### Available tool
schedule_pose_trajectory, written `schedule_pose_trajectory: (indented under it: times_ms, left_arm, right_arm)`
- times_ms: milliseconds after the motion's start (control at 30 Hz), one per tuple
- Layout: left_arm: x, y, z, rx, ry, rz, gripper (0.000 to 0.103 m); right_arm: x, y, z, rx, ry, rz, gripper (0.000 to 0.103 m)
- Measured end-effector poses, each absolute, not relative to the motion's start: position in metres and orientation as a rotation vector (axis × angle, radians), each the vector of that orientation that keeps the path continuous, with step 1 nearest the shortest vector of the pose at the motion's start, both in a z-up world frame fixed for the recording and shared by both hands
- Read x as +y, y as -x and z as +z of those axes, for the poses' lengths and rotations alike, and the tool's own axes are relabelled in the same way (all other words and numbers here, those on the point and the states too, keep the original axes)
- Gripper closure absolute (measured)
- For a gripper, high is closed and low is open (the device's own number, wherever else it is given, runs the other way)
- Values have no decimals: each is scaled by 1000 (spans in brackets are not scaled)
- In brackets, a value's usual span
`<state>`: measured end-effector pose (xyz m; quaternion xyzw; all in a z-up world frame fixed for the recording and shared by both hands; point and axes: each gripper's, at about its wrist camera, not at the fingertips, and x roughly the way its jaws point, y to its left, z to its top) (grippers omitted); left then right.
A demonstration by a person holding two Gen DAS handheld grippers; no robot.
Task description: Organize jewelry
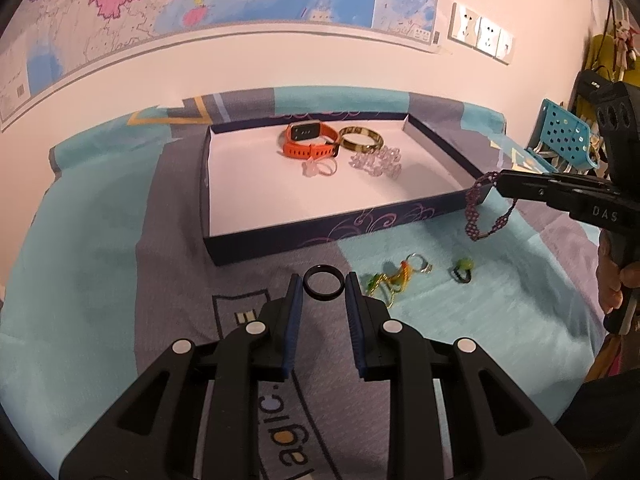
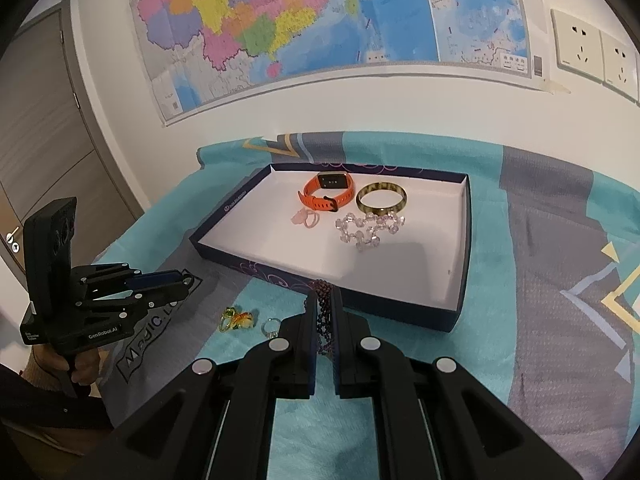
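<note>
A shallow dark-blue box point(image 1: 280, 236) point(image 2: 460, 280) with a white floor holds an orange watch point(image 1: 308, 140) point(image 2: 328, 194), a gold bangle point(image 1: 361, 139) point(image 2: 381, 199), a clear bead bracelet point(image 1: 378, 162) point(image 2: 368, 230) and a pink ring point(image 1: 320, 168) point(image 2: 306, 218). My left gripper point(image 1: 323, 282) point(image 2: 182, 280) is open, its fingertips either side of a black ring point(image 1: 323, 281) on the cloth. My right gripper point(image 2: 325, 300) point(image 1: 500, 184) is shut on a purple bead bracelet point(image 1: 480, 208) point(image 2: 325, 312), held above the cloth by the box's front right corner.
On the cloth in front of the box lie a yellow-orange trinket point(image 1: 390, 280) point(image 2: 240, 318), a silver ring point(image 1: 418, 262) point(image 2: 272, 326) and a green-black ring point(image 1: 463, 270). A blue perforated rack point(image 1: 564, 136) stands at the right. A wall with a map rises behind.
</note>
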<state>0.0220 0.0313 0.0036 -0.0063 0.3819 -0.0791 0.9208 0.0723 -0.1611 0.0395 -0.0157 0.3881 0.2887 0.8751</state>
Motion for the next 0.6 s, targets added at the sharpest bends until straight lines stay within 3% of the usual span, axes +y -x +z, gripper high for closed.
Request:
schedule_pose_trajectory:
  times_ms: [600]
  left_arm:
    - [21,-27,18,740,5,-193,81]
  right_arm:
    - [-153,-76,48,774,39,614,98]
